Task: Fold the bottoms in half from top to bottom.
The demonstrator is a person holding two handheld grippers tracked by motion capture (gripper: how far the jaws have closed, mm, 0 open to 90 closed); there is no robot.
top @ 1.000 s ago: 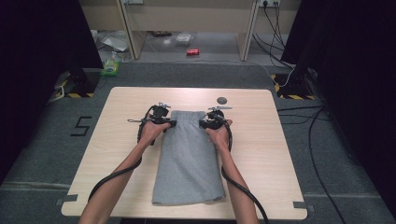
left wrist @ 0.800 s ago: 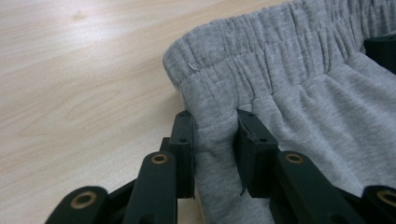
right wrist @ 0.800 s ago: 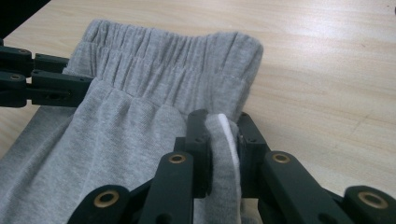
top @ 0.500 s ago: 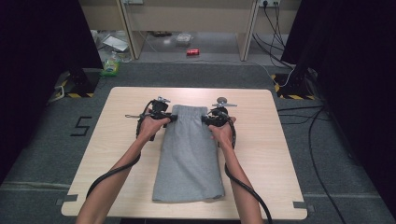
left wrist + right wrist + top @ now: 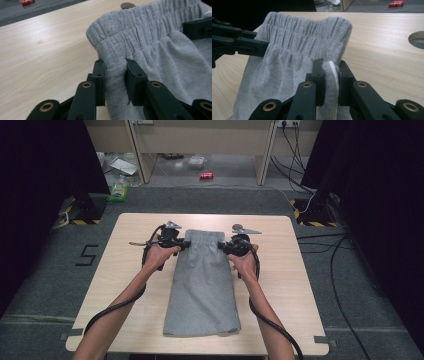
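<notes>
Grey shorts [image 5: 202,285] flat on table [image 5: 125,285]; both tongs clamp waistband corners.

The grey shorts [image 5: 160,57] are seen as soft, matt knitted cloth, ribbed at the waistband. The table [image 5: 45,50] is pale wood-grain with a slight sheen. Matt black plastic forms the jaws.

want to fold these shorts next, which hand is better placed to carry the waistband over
Neither clearly: the left gripper and right gripper each pinch a waistband corner of the grey shorts, level with each other. A two-handed fold looks best.
</notes>
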